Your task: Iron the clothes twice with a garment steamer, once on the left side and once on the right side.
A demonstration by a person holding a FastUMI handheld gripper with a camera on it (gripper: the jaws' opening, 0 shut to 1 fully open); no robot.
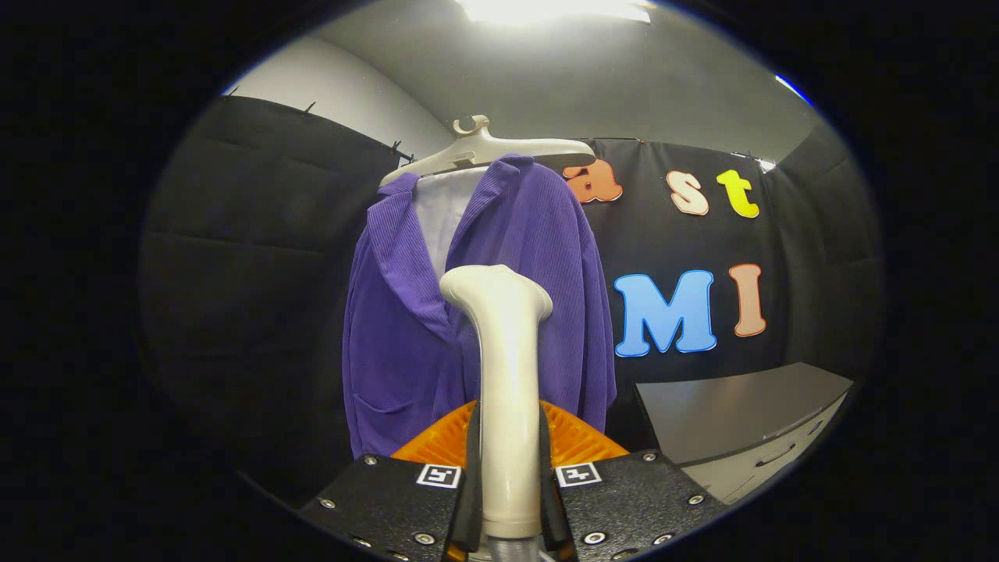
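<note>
A purple ribbed jacket (499,312) over a white shirt (441,211) hangs on a pale hanger (484,148) straight ahead of me. My gripper (507,453) is shut on the handle of a cream garment steamer (503,351), which stands upright between the fingers. The steamer's head (495,289) reaches up in front of the jacket's middle, near the lapels; whether it touches the cloth I cannot tell. The jacket's lower hem is hidden behind the gripper.
A grey cabinet or table (741,414) with a drawer handle stands to the right, below the booth's black wall (250,273). A bright ceiling light (554,9) shines overhead.
</note>
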